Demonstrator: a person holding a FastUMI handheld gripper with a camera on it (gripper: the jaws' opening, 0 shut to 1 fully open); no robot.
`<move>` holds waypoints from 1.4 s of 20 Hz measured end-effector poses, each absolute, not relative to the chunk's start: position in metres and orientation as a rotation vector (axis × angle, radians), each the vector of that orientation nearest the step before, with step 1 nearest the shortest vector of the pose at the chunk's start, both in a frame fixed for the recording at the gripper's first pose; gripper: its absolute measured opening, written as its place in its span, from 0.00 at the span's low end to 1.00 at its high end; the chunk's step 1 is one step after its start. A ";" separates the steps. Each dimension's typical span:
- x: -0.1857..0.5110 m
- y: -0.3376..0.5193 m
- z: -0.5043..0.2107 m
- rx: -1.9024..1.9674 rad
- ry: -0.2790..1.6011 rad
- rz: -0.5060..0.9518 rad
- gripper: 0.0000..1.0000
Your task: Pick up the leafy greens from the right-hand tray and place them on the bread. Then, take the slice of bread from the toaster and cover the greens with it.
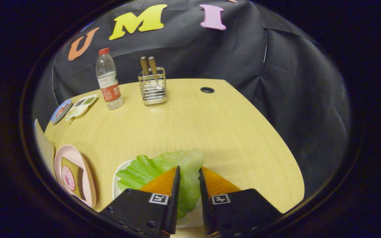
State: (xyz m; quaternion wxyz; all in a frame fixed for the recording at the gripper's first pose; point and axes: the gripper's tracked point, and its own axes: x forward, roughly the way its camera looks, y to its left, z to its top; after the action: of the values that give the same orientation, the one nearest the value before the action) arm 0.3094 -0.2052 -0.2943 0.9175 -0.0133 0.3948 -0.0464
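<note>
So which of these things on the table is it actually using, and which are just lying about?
For the job:
- leafy greens, between the gripper's fingers
- white tray under them
- pink plate with bread

Lying about:
- water bottle
- wire utensil holder
- two small dishes

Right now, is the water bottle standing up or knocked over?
Standing up. The clear plastic bottle rests base-down on the wooden table, red cap on top.
</note>
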 end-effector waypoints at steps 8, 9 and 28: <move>0.300 -0.206 -0.266 -0.010 0.760 -0.091 0.00; 0.297 -0.207 -0.261 -0.006 0.748 -0.092 0.00; 0.240 -0.149 -0.166 -0.075 0.584 -0.046 0.00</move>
State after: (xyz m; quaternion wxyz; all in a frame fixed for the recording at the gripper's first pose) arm 0.2398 -0.1492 -0.1660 0.9567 -0.0371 0.2878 -0.0229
